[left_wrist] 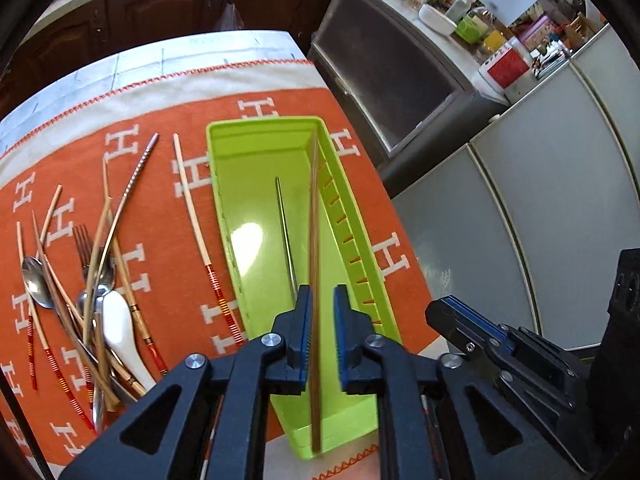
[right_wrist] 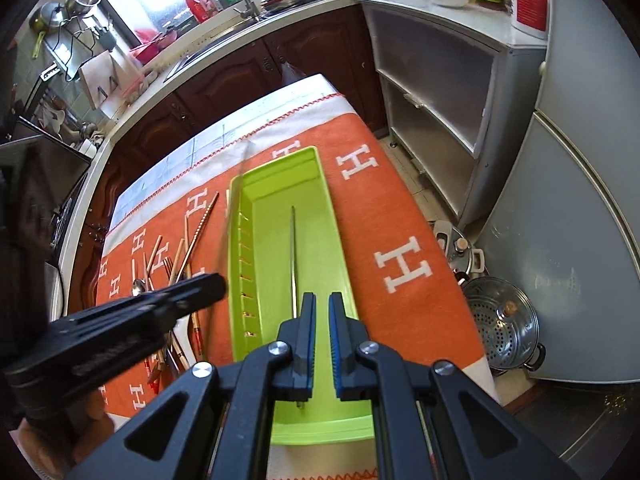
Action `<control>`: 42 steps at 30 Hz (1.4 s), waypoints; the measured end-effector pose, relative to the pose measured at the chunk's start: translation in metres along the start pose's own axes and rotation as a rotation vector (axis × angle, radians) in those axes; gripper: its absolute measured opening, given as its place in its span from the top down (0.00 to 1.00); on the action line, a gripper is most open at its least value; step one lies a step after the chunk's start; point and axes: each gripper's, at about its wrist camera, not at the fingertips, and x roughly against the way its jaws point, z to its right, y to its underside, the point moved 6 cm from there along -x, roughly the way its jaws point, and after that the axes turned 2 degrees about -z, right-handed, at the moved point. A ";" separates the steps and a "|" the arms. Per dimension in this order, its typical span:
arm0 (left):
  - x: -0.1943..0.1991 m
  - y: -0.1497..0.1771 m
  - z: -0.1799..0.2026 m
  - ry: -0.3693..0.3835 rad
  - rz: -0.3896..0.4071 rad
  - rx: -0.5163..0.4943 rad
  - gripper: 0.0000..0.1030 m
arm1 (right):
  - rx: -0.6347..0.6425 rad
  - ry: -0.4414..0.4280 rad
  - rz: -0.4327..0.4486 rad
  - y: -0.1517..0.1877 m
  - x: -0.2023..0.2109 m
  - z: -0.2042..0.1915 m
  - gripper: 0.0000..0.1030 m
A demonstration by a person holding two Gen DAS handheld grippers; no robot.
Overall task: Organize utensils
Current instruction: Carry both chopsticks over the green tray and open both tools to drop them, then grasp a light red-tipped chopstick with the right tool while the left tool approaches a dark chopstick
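Chopstick (left_wrist: pixel 314 240) seen between parted left gripper (left_wrist: pixel 321 300) pads, over tray (left_wrist: pixel 256 152) (right gripper (right_wrist: pixel 322 308) closed, empty); best released low, lengthwise.

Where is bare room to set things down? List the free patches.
Free: orange cloth right of the green tray; tray floor beside the metal chopstick. Crowded: utensil pile left of the tray.
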 end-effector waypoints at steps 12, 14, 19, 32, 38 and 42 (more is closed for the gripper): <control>0.008 0.005 -0.018 -0.109 0.087 -0.013 0.30 | 0.010 -0.018 -0.035 0.006 -0.013 0.003 0.94; 0.012 0.007 -0.024 -0.122 0.090 -0.011 0.30 | 0.020 -0.022 -0.040 0.008 -0.015 -0.001 0.94; 0.023 0.015 -0.039 -0.163 0.097 -0.021 0.30 | 0.046 -0.034 -0.053 0.010 -0.018 -0.011 0.94; 0.065 0.028 -0.081 -0.285 0.182 -0.055 0.30 | 0.138 -0.050 -0.083 0.017 -0.023 -0.056 0.94; 0.089 0.043 -0.128 -0.333 0.208 -0.007 0.30 | 0.175 -0.051 -0.100 0.018 -0.026 -0.077 0.94; 0.102 0.053 -0.171 -0.353 0.209 0.072 0.30 | 0.199 -0.057 -0.121 0.014 -0.035 -0.093 0.94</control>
